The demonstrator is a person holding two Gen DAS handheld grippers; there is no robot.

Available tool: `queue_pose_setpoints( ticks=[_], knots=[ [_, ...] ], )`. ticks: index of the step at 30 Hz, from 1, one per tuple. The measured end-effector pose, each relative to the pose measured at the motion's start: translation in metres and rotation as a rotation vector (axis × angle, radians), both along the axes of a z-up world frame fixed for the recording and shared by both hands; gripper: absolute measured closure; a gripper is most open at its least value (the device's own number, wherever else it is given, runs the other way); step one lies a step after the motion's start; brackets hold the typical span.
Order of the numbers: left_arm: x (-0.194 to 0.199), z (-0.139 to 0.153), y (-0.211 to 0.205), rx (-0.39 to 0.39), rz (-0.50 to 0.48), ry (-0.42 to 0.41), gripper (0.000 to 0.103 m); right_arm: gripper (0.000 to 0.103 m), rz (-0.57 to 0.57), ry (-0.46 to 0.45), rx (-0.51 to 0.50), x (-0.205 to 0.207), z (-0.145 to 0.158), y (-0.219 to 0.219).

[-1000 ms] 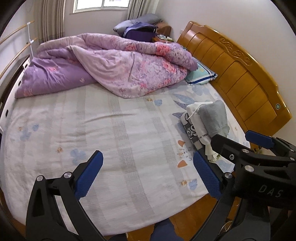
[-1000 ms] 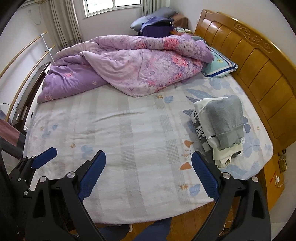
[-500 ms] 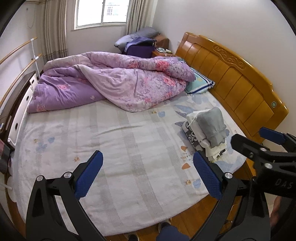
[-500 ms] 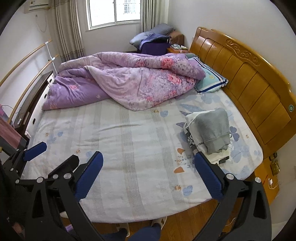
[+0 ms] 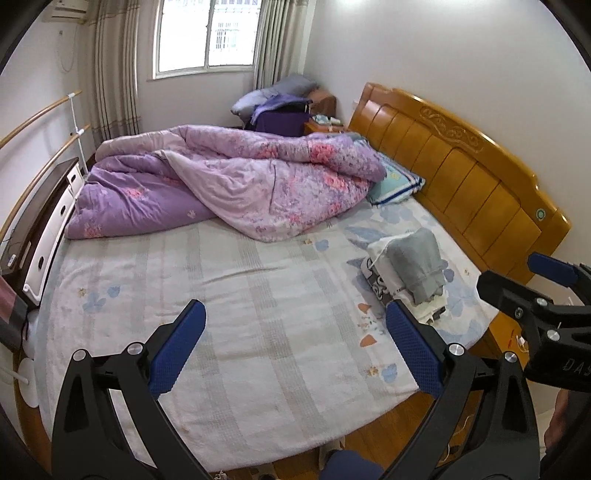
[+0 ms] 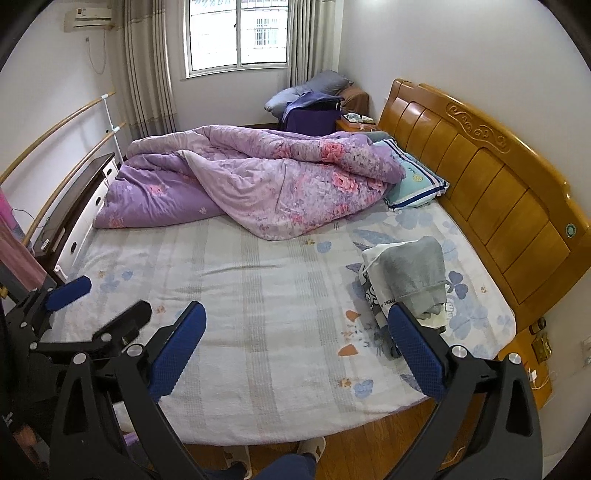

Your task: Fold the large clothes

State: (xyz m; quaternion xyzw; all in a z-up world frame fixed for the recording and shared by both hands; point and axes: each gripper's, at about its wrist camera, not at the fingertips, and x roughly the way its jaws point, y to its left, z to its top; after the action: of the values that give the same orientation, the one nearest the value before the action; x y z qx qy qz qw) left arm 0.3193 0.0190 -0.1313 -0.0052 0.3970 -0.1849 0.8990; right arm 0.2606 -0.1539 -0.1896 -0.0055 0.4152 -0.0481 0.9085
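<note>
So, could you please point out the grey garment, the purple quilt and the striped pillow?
grey garment (image 6: 413,273), right wrist view, its top fold.
purple quilt (image 6: 280,184), right wrist view, its floral middle.
striped pillow (image 5: 397,182), left wrist view, its exposed corner.

One bed with one headboard. One quilt and one pillow lie on it. One stack of clothes holds at least three folded pieces; the exact count is unclear. Two grippers: left and right. One window, two slippers.
</note>
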Motion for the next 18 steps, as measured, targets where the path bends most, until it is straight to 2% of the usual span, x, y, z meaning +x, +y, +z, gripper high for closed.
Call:
queue_pose_setpoints(
  ticks=[8,18],
  knots=[
    [-0.015,0.025,0.013,-0.004,0.01,-0.061,0.005,0.008,0.019,-0.043,0.001,-0.019,0.017,0.01],
    [-0.032,0.042,0.017,-0.007,-0.012,-0.098,0.005,0.008,0.014,-0.074,0.011,-0.033,0.026,0.018]
  ],
)
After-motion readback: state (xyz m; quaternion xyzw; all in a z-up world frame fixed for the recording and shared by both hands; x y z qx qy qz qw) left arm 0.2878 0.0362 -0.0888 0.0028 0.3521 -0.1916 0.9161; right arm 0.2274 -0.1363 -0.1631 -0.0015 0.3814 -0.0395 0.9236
